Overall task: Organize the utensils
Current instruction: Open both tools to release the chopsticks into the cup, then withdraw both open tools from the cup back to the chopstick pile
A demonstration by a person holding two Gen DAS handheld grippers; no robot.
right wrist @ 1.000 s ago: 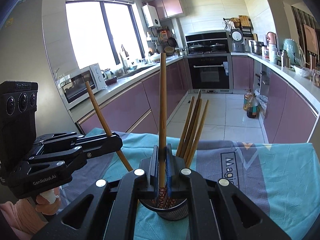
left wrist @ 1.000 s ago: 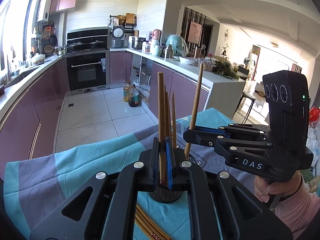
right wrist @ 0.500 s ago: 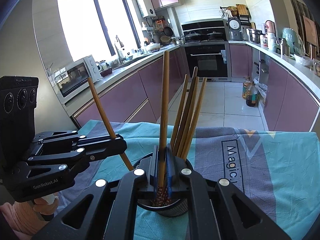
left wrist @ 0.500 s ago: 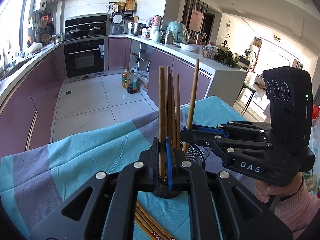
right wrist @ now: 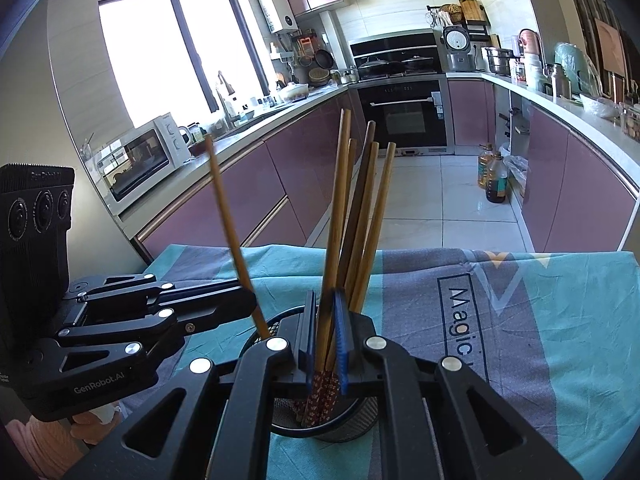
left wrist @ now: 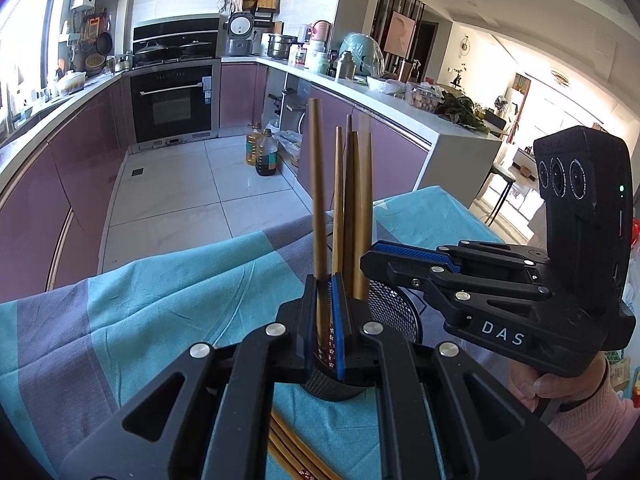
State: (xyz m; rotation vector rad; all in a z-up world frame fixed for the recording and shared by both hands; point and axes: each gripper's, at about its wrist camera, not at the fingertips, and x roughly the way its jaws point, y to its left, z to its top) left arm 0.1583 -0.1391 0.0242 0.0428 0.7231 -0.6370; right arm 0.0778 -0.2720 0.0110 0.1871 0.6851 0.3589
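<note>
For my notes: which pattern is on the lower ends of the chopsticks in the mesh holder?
Small pale flowers on dark red, clearest on the chopsticks' lower ends in the right wrist view.

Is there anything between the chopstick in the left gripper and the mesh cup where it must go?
Nothing visible blocks it. The chopstick in the left gripper already points down at the mesh cup; other chopsticks stand further right.

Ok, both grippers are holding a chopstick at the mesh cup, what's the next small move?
Probably open the right gripper: its chopstick already has its patterned end inside the mesh cup beside the other chopsticks, so it should simply drop in.
</note>
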